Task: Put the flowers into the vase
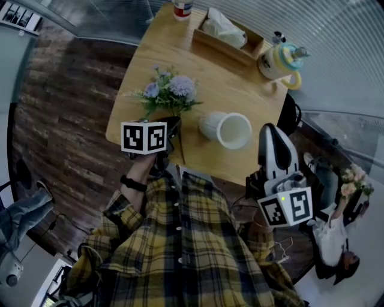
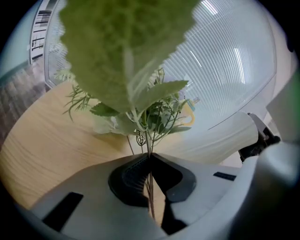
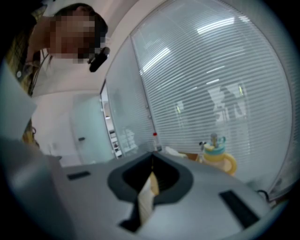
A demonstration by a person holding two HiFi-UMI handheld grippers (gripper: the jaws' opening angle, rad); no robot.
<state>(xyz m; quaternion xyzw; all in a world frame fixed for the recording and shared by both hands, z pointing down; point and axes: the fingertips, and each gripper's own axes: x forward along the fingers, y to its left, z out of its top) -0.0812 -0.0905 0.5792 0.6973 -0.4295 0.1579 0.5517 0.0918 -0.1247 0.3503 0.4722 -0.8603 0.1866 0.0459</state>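
Note:
A bunch of artificial flowers (image 1: 171,90) with purple blooms and green leaves hangs over the left part of the round wooden table (image 1: 240,90). My left gripper (image 1: 173,125) is shut on its thin stems just below the leaves. In the left gripper view the stems (image 2: 149,140) run up out of the closed jaws of my left gripper (image 2: 149,158), and a big green leaf (image 2: 126,56) fills the top. The white ribbed vase (image 1: 228,129) stands to the right of the flowers, mouth open toward me. My right gripper (image 1: 271,129) is off the table's right edge beside the vase, its jaws shut with nothing between them (image 3: 151,155).
At the table's far side are a wooden tray with tissues (image 1: 225,33), a yellow and teal kettle (image 1: 279,60) and a bottle (image 1: 182,7). Another bouquet (image 1: 354,183) is on the floor at the right. A person stands behind the right gripper.

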